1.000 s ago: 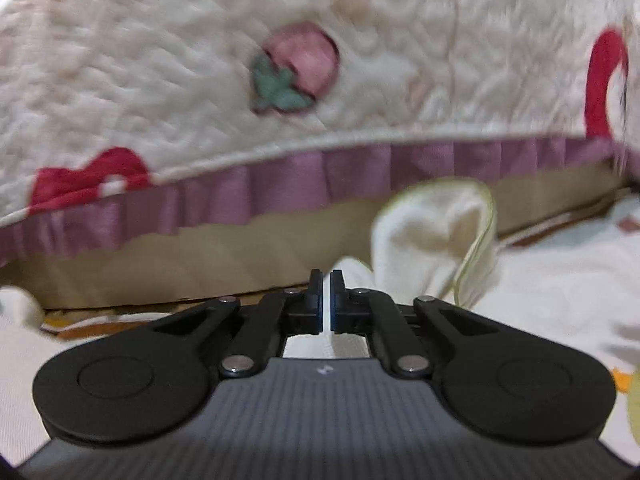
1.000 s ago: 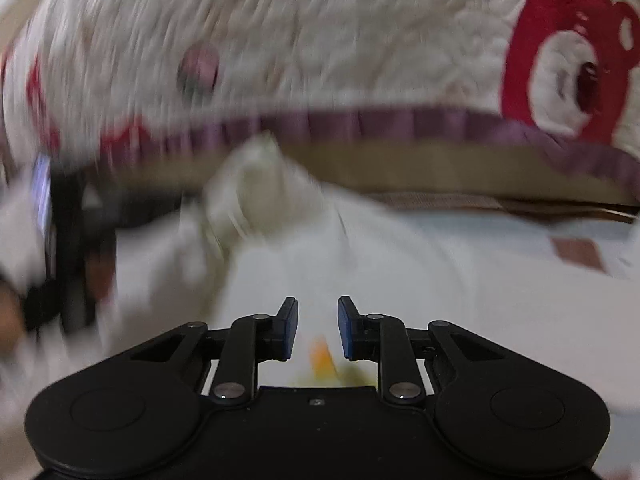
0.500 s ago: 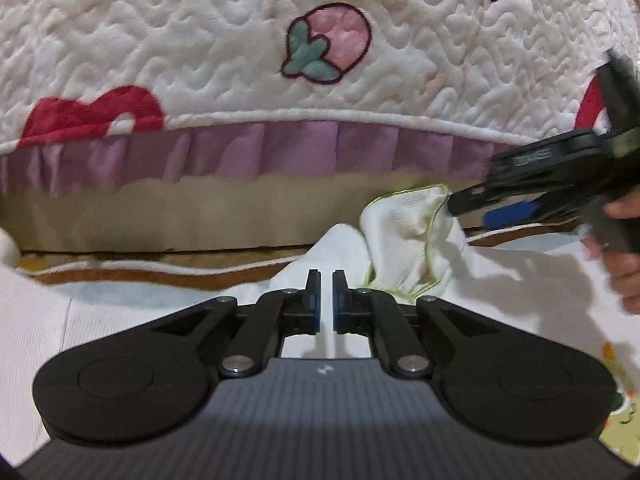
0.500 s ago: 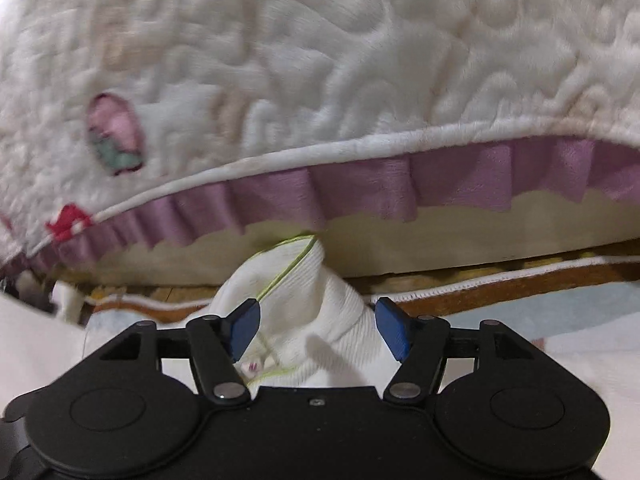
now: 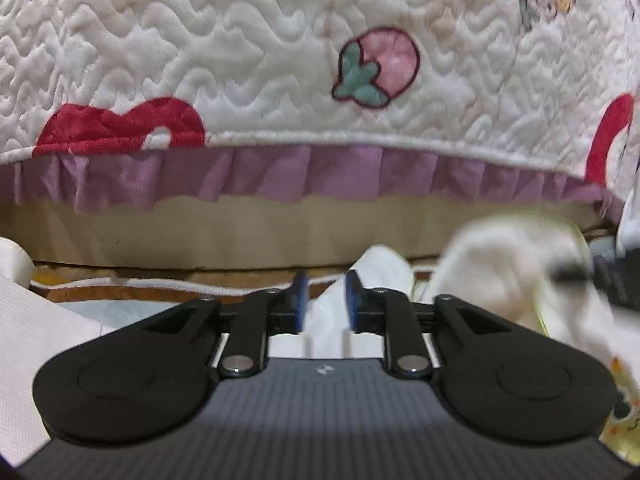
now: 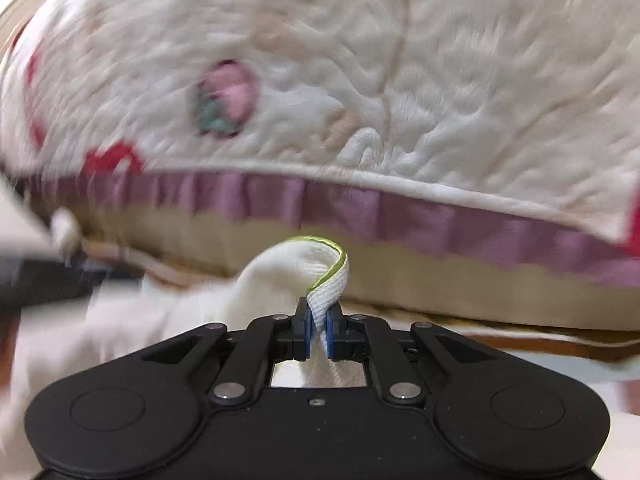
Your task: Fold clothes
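Observation:
A white ribbed garment [image 5: 492,264] with a thin green hem lies bunched on the bedding in front of me. In the left wrist view my left gripper [image 5: 325,300] has its jaws opening, and a strip of the white cloth lies loose between the blue pads. In the right wrist view my right gripper [image 6: 318,330] is closing, its pads pinching a raised fold of the garment [image 6: 296,268] just below the green hem. That gripper also shows as a dark blur [image 5: 608,280] at the right edge of the left wrist view.
A thick white quilt [image 5: 280,60] with strawberry and red prints and a purple frill [image 5: 320,176] rises like a wall right behind the garment. Tan bedding [image 5: 200,236] and a brown-edged sheet [image 6: 520,340] run beneath it. More white cloth [image 5: 36,328] lies at the left.
My left gripper's jaws have parted from shut, with cloth now between them. My right gripper, wide open around the raised fold half a second ago, has closed on it.

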